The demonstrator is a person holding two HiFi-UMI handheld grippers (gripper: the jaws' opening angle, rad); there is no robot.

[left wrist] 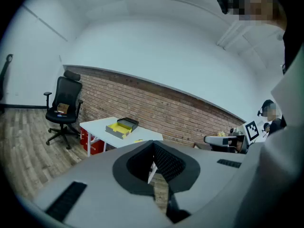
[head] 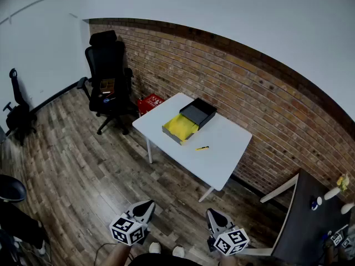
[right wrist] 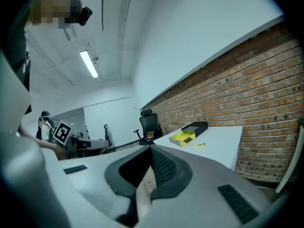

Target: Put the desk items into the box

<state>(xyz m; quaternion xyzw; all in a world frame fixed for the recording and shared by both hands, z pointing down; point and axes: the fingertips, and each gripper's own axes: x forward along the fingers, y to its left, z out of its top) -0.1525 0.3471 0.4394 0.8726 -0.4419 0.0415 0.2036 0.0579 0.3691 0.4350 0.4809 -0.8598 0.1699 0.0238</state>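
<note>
A white table (head: 222,148) stands against the brick wall, well ahead of me. On it lies an open grey box with a yellow inside (head: 180,127), its black lid (head: 198,112) resting beside it at the back. A yellow pen (head: 202,148) lies on the tabletop just in front of the box. My left gripper (head: 147,206) and right gripper (head: 215,215) hang low over the wooden floor, far short of the table, both shut with nothing held. The left gripper view shows the box (left wrist: 118,128) beyond the closed left gripper (left wrist: 153,146). Box (right wrist: 182,137) and pen (right wrist: 199,145) show past the right gripper (right wrist: 152,151).
A black office chair (head: 109,76) with small items on its seat stands left of the table. A red crate (head: 150,103) sits on the floor by the table's left end. A dark desk (head: 310,220) with small objects is at the right. Another chair (head: 16,112) stands far left.
</note>
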